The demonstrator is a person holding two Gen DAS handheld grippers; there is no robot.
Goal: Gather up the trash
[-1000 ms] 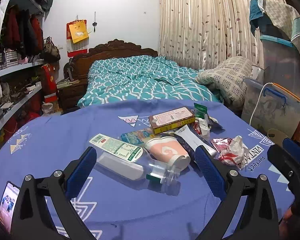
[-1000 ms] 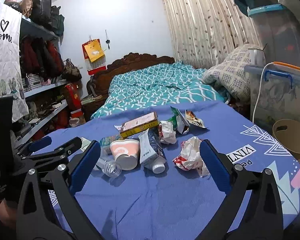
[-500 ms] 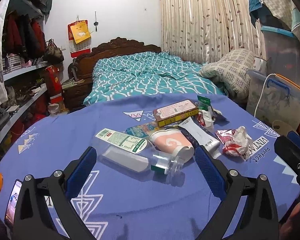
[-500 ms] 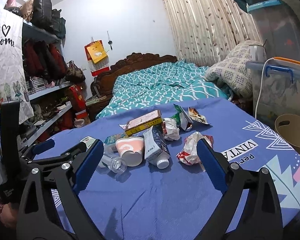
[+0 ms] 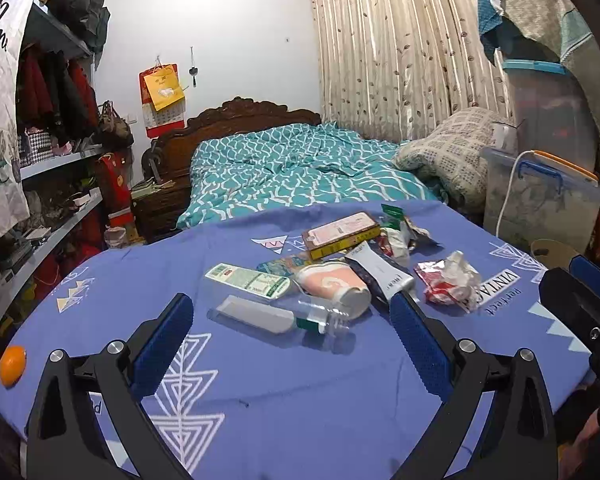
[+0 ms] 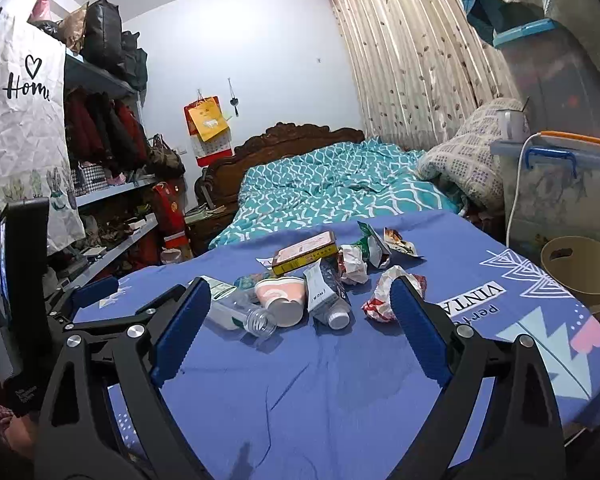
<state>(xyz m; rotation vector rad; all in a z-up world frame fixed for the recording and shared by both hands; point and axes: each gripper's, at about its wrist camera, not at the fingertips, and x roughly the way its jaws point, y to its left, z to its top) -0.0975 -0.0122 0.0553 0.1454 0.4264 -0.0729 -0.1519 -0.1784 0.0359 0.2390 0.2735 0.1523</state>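
Note:
A pile of trash lies on the blue-clothed table (image 5: 300,380): a clear plastic bottle (image 5: 276,312) on its side, a pink paper cup (image 5: 332,284), a small carton (image 5: 380,270), a flat yellow box (image 5: 342,234), a crumpled red-and-white wrapper (image 5: 448,282) and snack packets (image 6: 374,244). My left gripper (image 5: 290,298) is open and hangs short of the bottle, touching nothing. My right gripper (image 6: 301,281) stands wide with its jaws closing, nothing between them. The cup (image 6: 282,298) and the wrapper (image 6: 384,300) lie just beyond its tips.
A tan waste bin (image 6: 580,272) stands off the table's right edge, below clear storage boxes (image 6: 560,192). An orange (image 5: 12,364) sits at the table's left edge. Behind the table are a bed (image 5: 300,168) and, at left, shelves (image 5: 60,200).
Both grippers have drawn back from the pile, which now looks smaller and farther off. The right jaws have narrowed a little. The orange has come into the left view.

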